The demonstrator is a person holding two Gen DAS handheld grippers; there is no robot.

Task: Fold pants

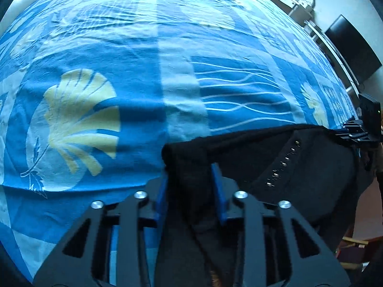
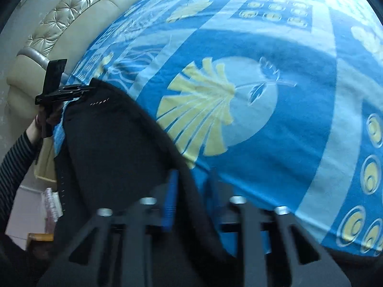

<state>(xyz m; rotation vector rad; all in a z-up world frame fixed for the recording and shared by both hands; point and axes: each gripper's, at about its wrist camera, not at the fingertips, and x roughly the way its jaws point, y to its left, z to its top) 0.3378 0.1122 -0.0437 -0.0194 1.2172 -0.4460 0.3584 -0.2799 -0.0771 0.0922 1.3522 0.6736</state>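
Right now my left claw (image 1: 189, 167) and my right claw (image 2: 191, 184) are each clamped on an edge of the black pants (image 1: 287, 167), holding them up over the near side of the blue bed (image 1: 119, 47). I think I am at the laying-out step, so next I should spread them flat on the bed.

black pants (image 1: 299, 167) with row of silver studs; blue bedspread (image 1: 134, 76) in light-blue bands, pale yellow fan-leaf prints, white wavy lines; beige tufted headboard (image 2: 71, 16); blue finger pads (image 1: 219, 191).
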